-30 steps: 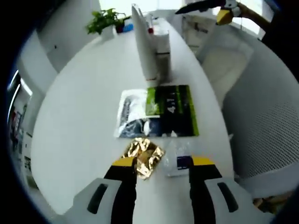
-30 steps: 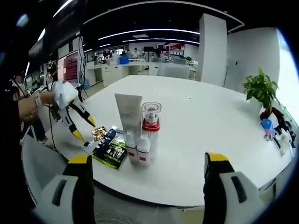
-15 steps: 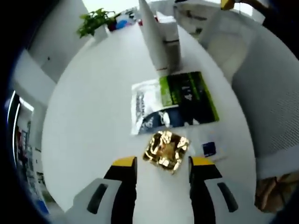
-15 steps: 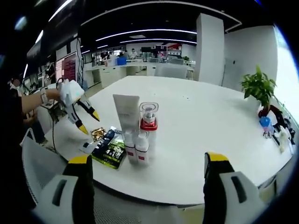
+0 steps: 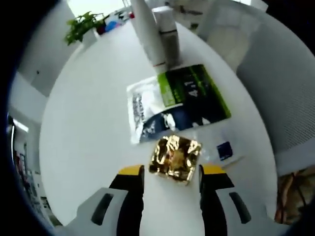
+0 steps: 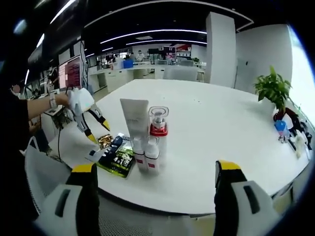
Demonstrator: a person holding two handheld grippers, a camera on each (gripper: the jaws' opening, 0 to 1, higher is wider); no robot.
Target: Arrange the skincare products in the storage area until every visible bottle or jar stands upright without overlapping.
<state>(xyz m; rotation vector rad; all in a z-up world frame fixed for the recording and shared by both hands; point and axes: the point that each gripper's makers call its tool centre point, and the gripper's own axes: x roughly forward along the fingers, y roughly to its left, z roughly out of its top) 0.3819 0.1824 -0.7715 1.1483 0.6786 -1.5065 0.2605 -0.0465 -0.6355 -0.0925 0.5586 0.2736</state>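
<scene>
A crumpled gold foil sachet (image 5: 175, 158) lies flat on the white table (image 5: 83, 137), just ahead of and between the yellow tips of my left gripper (image 5: 172, 172), which is open and not closed on it. Beyond it lie a white and dark sachet (image 5: 146, 117), a green sachet (image 5: 195, 93) and a small clear sachet with a blue label (image 5: 225, 150). In the right gripper view, a white tube (image 6: 135, 122), a clear bottle with a red band (image 6: 158, 125) and two small bottles (image 6: 146, 156) stand upright together. The left gripper (image 6: 98, 132) hovers over the gold sachet (image 6: 104, 141). My right gripper (image 6: 156, 169) is open, well short of the table.
A potted plant (image 6: 273, 91) and small items stand at the table's far right edge. A white mesh chair (image 5: 283, 98) sits beside the table near the sachets. Bare tabletop (image 6: 211, 123) stretches behind and right of the bottles. Desks and screens fill the background.
The left gripper has come closer to the gold sachet, which now sits between its tips. The right gripper view is nearly unchanged.
</scene>
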